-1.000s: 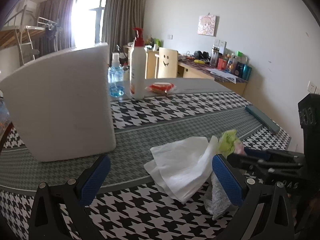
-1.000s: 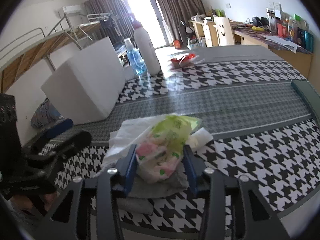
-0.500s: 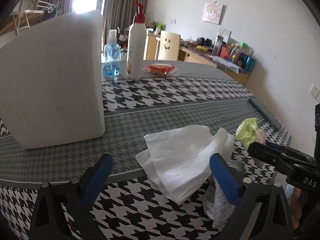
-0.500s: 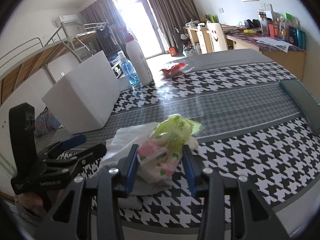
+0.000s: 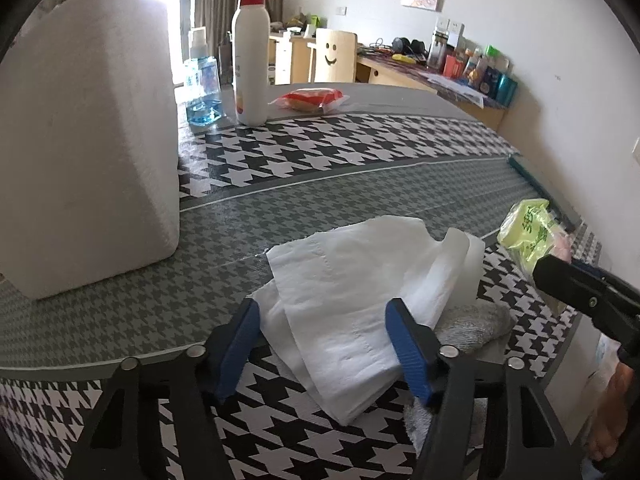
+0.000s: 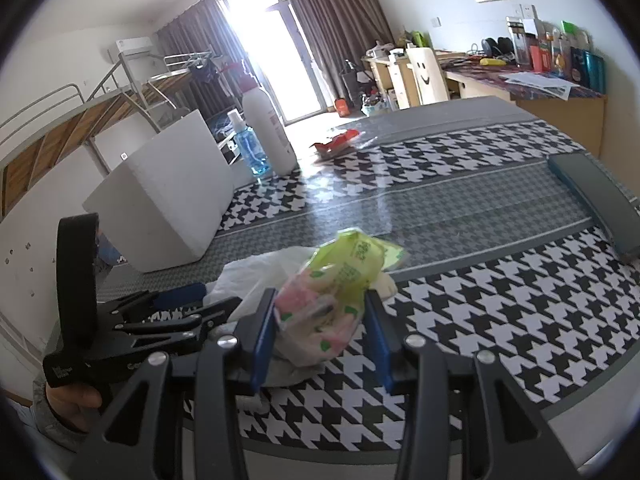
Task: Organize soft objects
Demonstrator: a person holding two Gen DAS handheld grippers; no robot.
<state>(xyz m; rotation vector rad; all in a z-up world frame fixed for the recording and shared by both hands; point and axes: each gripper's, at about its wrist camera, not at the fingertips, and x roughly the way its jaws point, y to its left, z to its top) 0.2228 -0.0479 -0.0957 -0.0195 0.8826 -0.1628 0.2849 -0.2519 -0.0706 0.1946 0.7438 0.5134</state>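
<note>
White paper tissues (image 5: 360,280) lie in a loose pile at the near table edge, on top of a grey cloth (image 5: 472,322). My left gripper (image 5: 326,346) straddles the near end of the tissues with its blue pads on either side, partly closed around them. My right gripper (image 6: 320,332) is shut on a green and pink plastic tissue pack (image 6: 336,292) and holds it above the table. The pack also shows at the right in the left wrist view (image 5: 532,232). The tissues show behind the pack in the right wrist view (image 6: 256,276).
A large white foam block (image 5: 88,152) stands at the left. A white pump bottle (image 5: 251,60), a blue bottle (image 5: 202,88) and a red packet (image 5: 308,98) stand at the back. A dark green flat case (image 6: 596,196) lies at the right edge. The houndstooth tablecloth (image 5: 320,152) covers the table.
My left gripper has moved forward over the tissues and its jaws have narrowed around them. My right gripper has lifted the pack up and away to the right.
</note>
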